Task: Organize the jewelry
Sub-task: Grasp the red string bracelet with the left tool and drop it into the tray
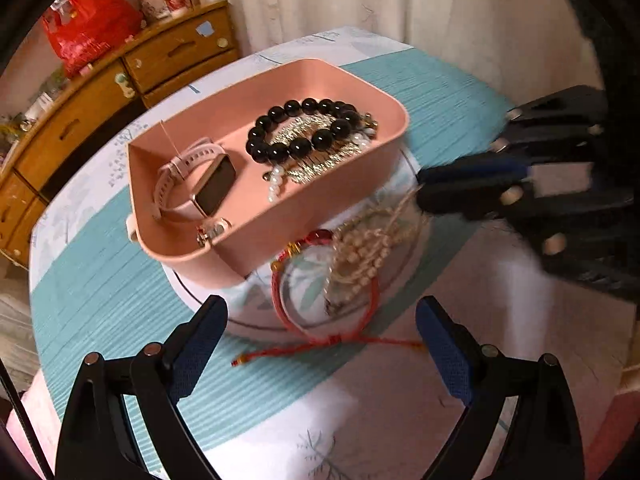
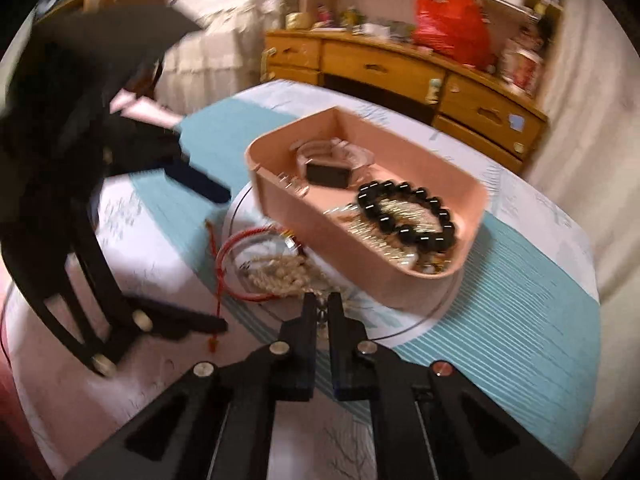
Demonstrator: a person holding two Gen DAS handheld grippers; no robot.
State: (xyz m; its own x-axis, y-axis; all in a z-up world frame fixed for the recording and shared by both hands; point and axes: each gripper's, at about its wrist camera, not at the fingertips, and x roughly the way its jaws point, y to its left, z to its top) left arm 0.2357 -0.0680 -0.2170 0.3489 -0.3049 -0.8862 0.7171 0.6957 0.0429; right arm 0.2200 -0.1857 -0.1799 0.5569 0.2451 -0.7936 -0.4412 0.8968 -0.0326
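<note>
The left gripper hovers with its jaws spread wide and nothing between them, above the near edge of the round table covered in a teal-and-white cloth.

The right gripper has its jaws drawn narrow, clamped on one end of the cream pearl bead necklace. In the left wrist view the necklace trails from the right gripper's fingertips down to the table; motion blur hides the exact contact point.

The pink oval plastic tray with an inner divider sits on a white disc-shaped base on the table. The smaller compartment holds a pink-strapped smartwatch with a dark rectangular face and a small metal clasp piece. The larger compartment holds a bracelet of round glossy black beads, lying on a gold-toned comb-shaped hair ornament, with a short strand of white pearls beside them.

A red braided cord bracelet with a red bead and gold fittings lies outside the tray, just beside its near wall, partly under the pearl necklace. Its loose tails extend onto the cloth.

A wooden chest of drawers stands behind the table, with a red plastic bag on top.
</note>
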